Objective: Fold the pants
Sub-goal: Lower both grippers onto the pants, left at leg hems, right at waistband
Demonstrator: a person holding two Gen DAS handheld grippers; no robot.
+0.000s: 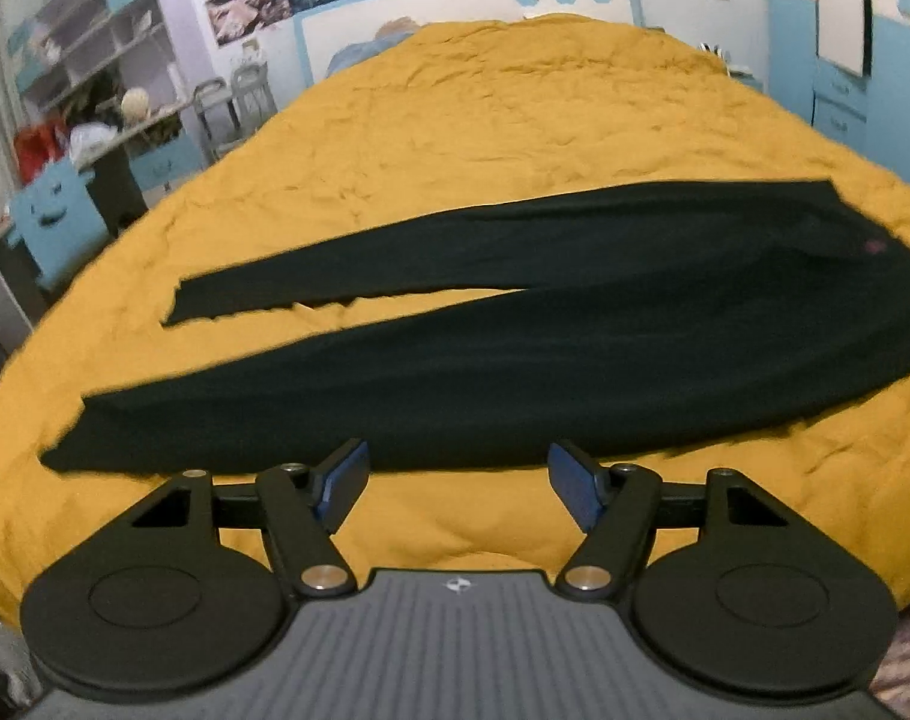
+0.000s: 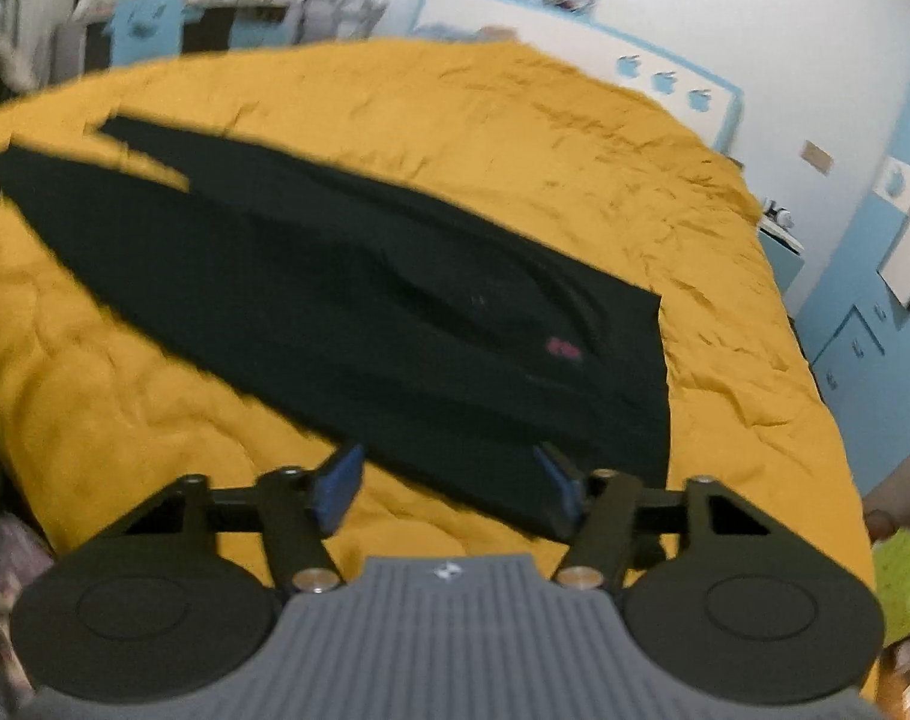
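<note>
The pants (image 1: 515, 324) are black and lie flat and unfolded on a yellow bedspread (image 1: 485, 138). The two legs run side by side with a narrow wedge of yellow between them; the waist end lies toward the right in the left wrist view. A small pink mark (image 2: 562, 349) sits near the waist; motion blur makes its shape unreadable. In the right wrist view the leg ends run to the left frame edge and are partly cut off.

The left gripper (image 1: 458, 480) hovers just in front of the near leg's edge. Its jaws stand wide, with only bedspread between them. The right gripper (image 2: 449, 483) sits over the near corner of the waist. Its jaws are apart; one blue finger (image 2: 560, 483) overlaps the dark cloth, and contact cannot be determined.

Shelves (image 1: 89, 36) and a headboard (image 1: 473, 6) beyond the bed are blurred.
</note>
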